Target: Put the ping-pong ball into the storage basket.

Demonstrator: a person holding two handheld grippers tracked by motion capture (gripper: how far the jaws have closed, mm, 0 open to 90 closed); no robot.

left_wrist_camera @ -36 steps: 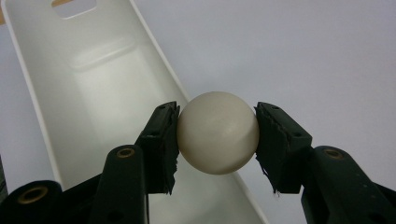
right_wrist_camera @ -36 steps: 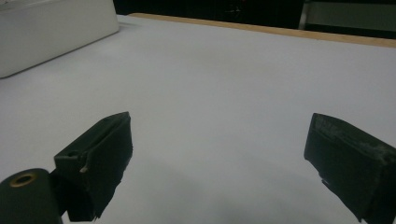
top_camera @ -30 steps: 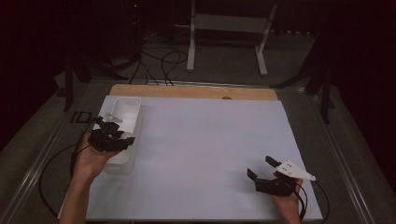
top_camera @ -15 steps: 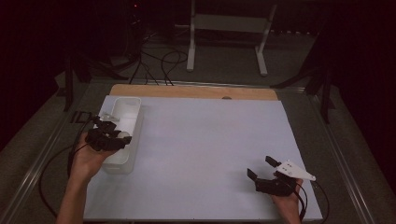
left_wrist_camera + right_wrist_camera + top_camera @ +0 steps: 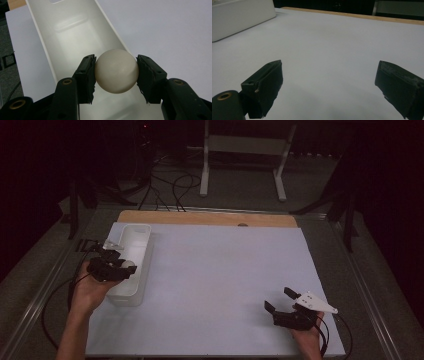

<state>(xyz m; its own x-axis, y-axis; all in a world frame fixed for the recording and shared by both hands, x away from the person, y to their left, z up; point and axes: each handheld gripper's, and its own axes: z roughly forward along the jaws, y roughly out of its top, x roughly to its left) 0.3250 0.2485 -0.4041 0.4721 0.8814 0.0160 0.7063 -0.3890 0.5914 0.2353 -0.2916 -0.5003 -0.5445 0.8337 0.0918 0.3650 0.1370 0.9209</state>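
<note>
Jaws of the left hand-held gripper (image 5: 116, 72) pinch a cream ball (image 5: 116, 71) over the white tray (image 5: 72, 32) — the right hand-held gripper (image 5: 329, 85) gapes wide, empty, above the worktop (image 5: 337, 45).

Dim room around a white-topped desk

The desk (image 5: 220, 285) carries a white sheet, with a bare wooden strip (image 5: 210, 218) along its far edge. Beyond it, on the grey floor, stand a white metal frame (image 5: 243, 150) and loose black cables (image 5: 172, 185).

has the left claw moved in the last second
Yes, slightly. In the high view the left claw, holding the ball, has slid back along the white bin toward the person's edge of the table.
</note>
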